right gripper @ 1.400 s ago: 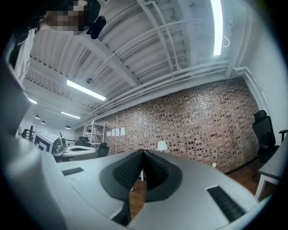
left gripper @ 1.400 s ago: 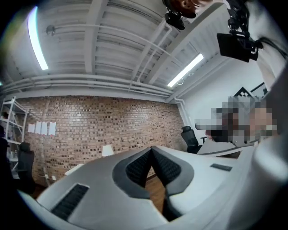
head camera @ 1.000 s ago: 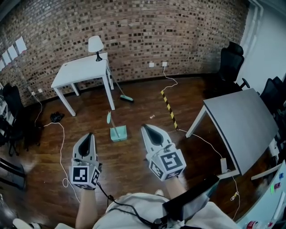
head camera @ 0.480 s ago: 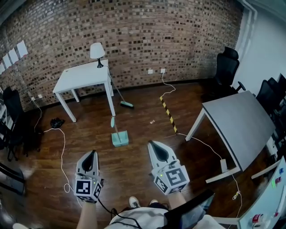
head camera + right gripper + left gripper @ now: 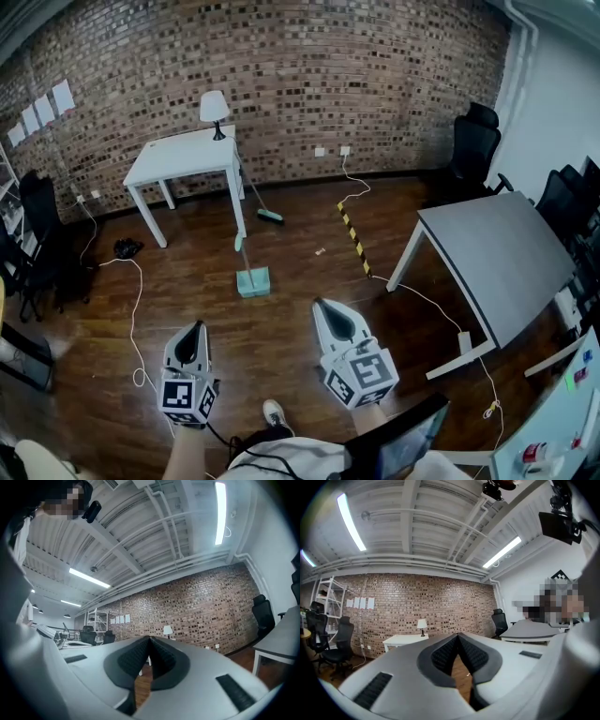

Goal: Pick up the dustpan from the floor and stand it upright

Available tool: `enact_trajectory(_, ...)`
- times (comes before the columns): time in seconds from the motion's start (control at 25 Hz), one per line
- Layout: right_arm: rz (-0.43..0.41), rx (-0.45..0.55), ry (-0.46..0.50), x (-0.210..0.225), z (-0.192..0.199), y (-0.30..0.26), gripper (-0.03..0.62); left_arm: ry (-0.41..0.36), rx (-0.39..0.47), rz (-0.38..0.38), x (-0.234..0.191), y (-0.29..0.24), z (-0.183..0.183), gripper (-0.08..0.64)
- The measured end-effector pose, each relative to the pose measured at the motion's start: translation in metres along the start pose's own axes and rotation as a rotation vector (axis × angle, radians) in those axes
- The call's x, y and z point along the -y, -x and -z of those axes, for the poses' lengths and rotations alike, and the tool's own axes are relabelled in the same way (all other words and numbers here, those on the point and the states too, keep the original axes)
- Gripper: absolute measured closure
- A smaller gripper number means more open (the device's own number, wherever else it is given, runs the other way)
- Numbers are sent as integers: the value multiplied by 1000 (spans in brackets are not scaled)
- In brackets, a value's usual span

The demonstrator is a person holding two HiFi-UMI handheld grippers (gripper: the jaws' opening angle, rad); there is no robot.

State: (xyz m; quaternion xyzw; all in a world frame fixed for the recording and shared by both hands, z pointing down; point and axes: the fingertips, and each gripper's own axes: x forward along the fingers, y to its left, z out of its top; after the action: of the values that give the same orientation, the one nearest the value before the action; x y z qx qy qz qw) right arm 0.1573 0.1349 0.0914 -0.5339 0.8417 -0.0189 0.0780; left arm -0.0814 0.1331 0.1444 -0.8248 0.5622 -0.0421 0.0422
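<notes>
At lower frame: left gripper (image 5: pixel 195 330), fingers together, empty; right gripper (image 5: pixel 325 309), fingers together, empty. Both sit lower than a second ago, farther from the teal dustpan (image 5: pixel 253 281), which lies on the floor at centre. Pickup not begun.

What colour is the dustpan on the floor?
The dustpan is mint green. The head view shows it best.
</notes>
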Motion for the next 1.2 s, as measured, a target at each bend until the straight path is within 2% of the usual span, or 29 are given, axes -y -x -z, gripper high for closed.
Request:
enact_trajectory(0.32,-77,28,30,-32,-15,130,604,-25,23,-28,82,103,-10,563)
enact_trajectory(0.48,-78,0,27,-42,-11,201,604,-15,2,-11,127,159,-8,563)
enact_trajectory(0.6,-69,-7,16,-51,-14,235,604,-24,-8,-9,142,190,-12,563)
enact_trajectory(0.84,-49,-4,12,-65,-19,260,604,-34,-9,30,157,215,-17,563)
enact_trajectory(1.2,-27,15,63,-86,-27,234,604,-38,36,83,136,196,-28,563)
